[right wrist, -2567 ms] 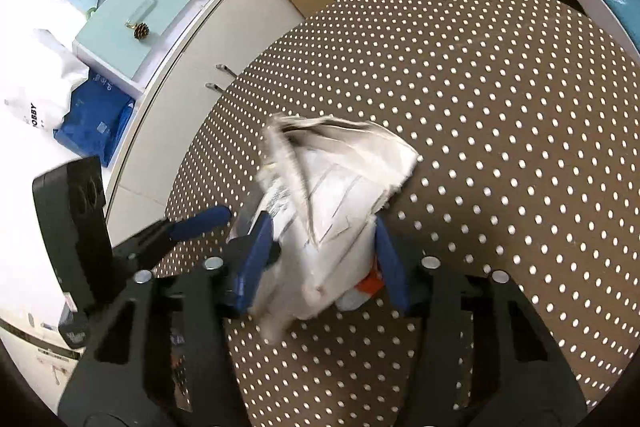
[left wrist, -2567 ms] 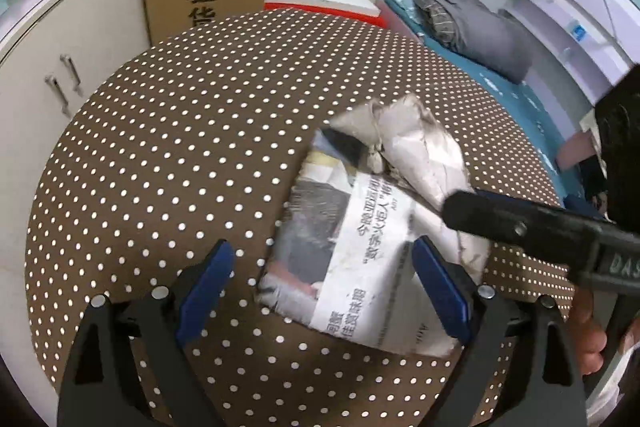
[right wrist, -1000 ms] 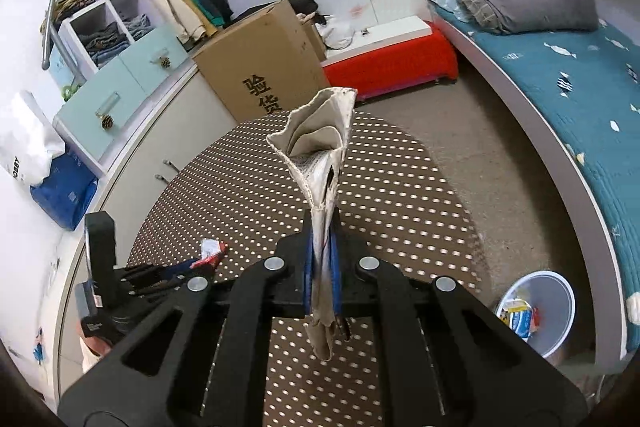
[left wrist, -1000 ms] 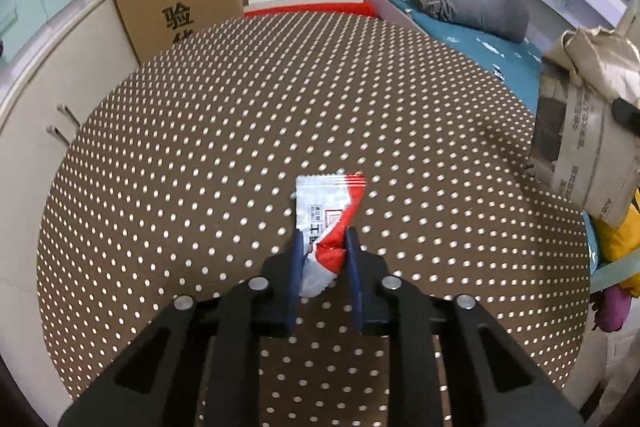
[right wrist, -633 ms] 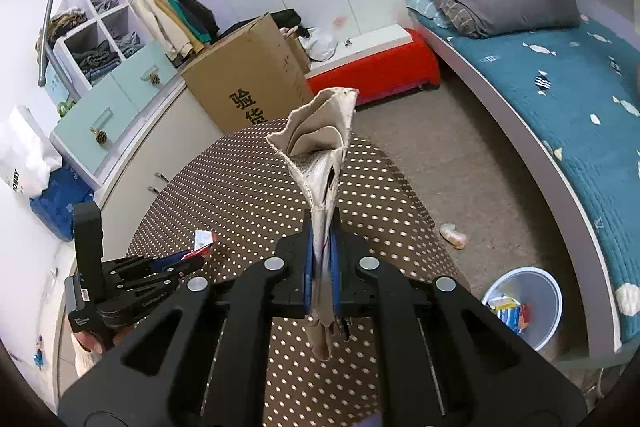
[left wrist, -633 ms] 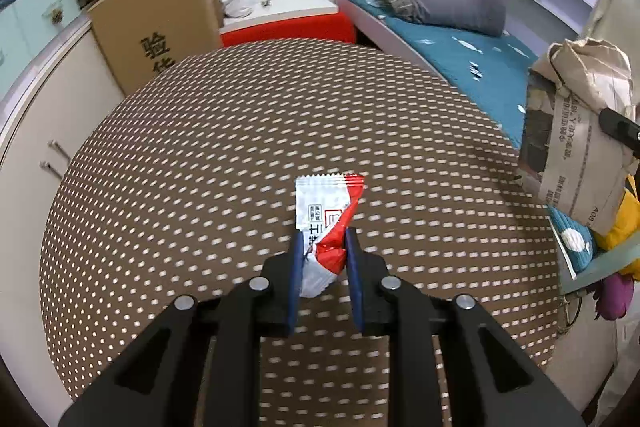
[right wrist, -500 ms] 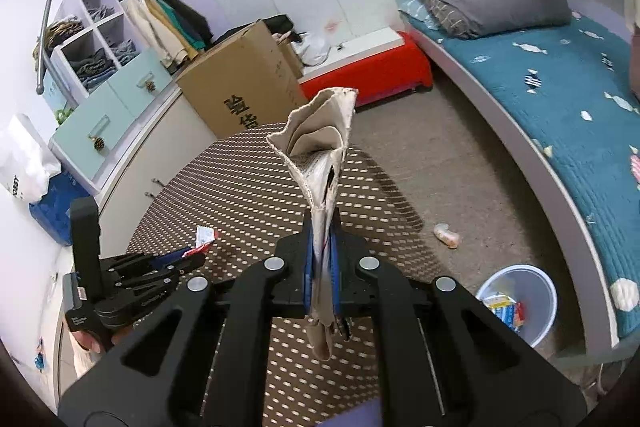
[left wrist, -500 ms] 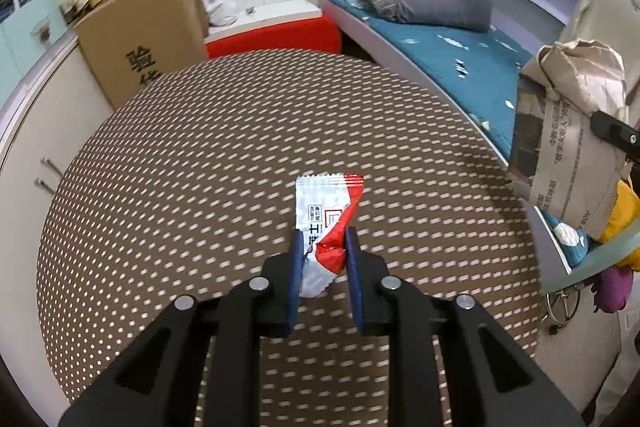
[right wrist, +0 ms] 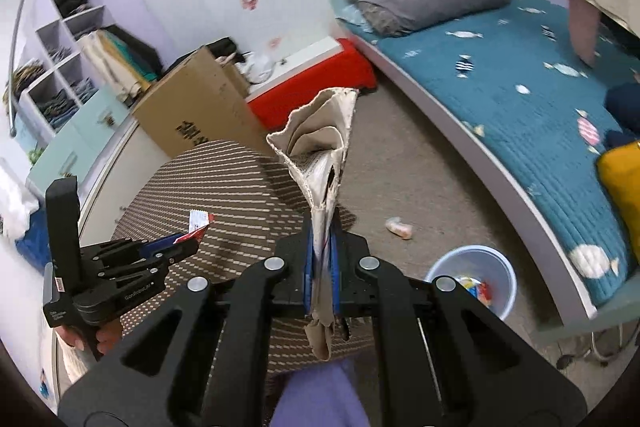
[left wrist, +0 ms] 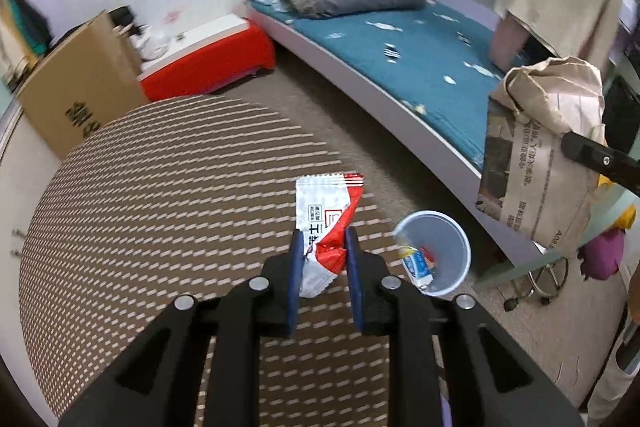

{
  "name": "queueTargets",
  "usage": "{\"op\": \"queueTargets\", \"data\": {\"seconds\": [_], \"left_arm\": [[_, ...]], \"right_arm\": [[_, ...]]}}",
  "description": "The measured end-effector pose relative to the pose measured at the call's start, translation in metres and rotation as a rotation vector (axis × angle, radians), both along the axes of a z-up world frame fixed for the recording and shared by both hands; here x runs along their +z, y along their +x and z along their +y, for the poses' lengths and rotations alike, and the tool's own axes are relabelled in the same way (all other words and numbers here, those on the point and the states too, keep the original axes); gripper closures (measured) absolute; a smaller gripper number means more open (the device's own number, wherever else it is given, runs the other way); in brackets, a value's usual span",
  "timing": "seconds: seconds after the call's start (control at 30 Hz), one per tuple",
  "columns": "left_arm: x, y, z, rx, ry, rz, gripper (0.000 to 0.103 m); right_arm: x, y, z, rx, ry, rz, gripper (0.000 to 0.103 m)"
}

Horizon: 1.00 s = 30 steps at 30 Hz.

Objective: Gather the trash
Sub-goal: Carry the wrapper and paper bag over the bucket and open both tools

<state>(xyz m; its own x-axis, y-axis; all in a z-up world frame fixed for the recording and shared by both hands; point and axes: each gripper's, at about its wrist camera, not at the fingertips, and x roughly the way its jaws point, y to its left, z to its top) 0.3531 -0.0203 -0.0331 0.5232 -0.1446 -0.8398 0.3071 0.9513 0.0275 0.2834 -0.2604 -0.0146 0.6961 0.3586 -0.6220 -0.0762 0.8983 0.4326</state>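
Beside a dotted table (left wrist: pixel 160 187), the left gripper (left wrist: pixel 322 247) pinches a red-white wrapper (left wrist: pixel 326 211); the right gripper (right wrist: pixel 322 251) clamps folded newspaper (right wrist: pixel 324 147).

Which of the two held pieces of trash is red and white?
The snack wrapper, pinched in the left gripper. The other piece, in the right gripper, is crumpled grey newspaper.

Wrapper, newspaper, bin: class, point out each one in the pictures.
wrapper (left wrist: pixel 326 217), left wrist view, on its printed white panel
newspaper (right wrist: pixel 325 147), right wrist view, on the crumpled folds above the tongs
bin (left wrist: pixel 448 231), left wrist view, on its inner wall
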Motion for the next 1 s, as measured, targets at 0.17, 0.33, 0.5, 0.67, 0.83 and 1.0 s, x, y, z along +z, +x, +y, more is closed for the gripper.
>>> {"op": "queueTargets", "data": {"seconds": [0.17,0.33,0.5,0.67,0.83,1.0], "left_arm": [[-0.006,-0.002,-0.056,-0.089,0.014,0.02,0.083],[-0.017,-0.008,-0.105,-0.17,0.025,0.048,0.083],[-0.032,-0.013,-0.153,-0.25,0.036,0.083,0.083],[-0.051,-0.008,-0.2,-0.309,0.056,0.123,0.083],[-0.068,-0.008,-0.238,-0.369,0.056,0.131,0.077],[-0.076,-0.006,-0.247,-0.379,0.071,0.101,0.027]], "right_arm": [[-0.011,-0.01,-0.04,-0.077,0.003,0.026,0.096],[-0.024,-0.022,-0.075,-0.145,0.0,0.064,0.096],[-0.04,-0.033,-0.108,-0.211,0.002,0.105,0.096],[-0.057,-0.042,-0.136,-0.265,0.0,0.143,0.096],[-0.075,-0.047,-0.158,-0.309,0.011,0.187,0.096],[-0.086,-0.044,-0.164,-0.328,0.018,0.22,0.096]]}}
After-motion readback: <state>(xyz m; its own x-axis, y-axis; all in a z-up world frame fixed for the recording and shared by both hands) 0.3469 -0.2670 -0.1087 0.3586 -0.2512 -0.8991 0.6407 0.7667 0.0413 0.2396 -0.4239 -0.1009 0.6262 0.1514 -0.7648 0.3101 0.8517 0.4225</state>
